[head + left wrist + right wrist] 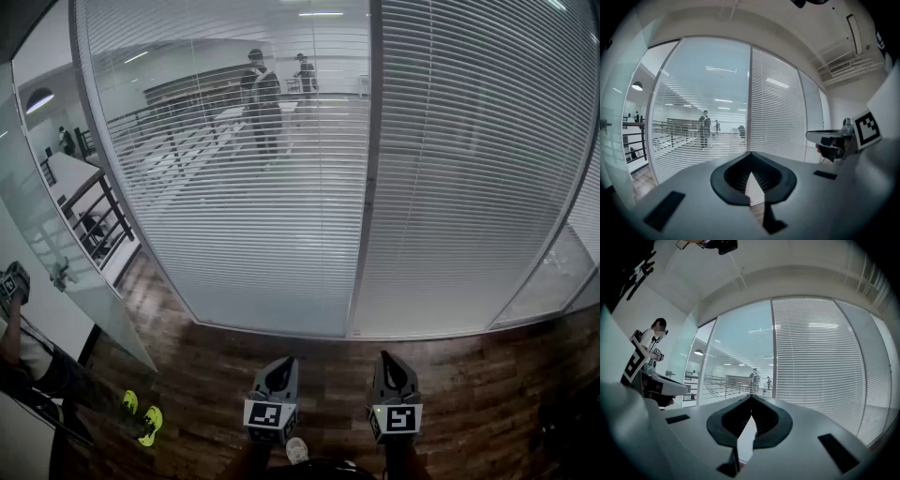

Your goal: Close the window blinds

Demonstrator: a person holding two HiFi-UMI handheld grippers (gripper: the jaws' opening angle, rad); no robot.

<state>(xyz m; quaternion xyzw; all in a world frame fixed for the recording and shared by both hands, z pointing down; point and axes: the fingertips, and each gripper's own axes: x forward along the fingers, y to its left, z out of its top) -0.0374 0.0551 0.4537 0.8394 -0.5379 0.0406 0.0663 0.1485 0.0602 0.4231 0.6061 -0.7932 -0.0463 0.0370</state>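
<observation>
Left gripper (280, 367) and right gripper (389, 364) held side by side, roughly level, both jaws together and empty

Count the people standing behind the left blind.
2: a nearer person mid-panel, a farther person just right of them. The closed right blind may hide others.

- left gripper (285, 362): grey wedge body, black jaw tips; white marker cube (266, 414) with black square pattern at rear
- right gripper (387, 357), right of left marker cube: same build, own patterned cube (402, 418), small greenish light on cube face
- gripper views: black pads (723, 183) form spade outline, ribbed inner faces; black rectangular patches (664, 210) on flat grey body
- white shoe toe (296, 451) just below-right of left marker cube
- dark clothing (323, 467) below that cube
</observation>
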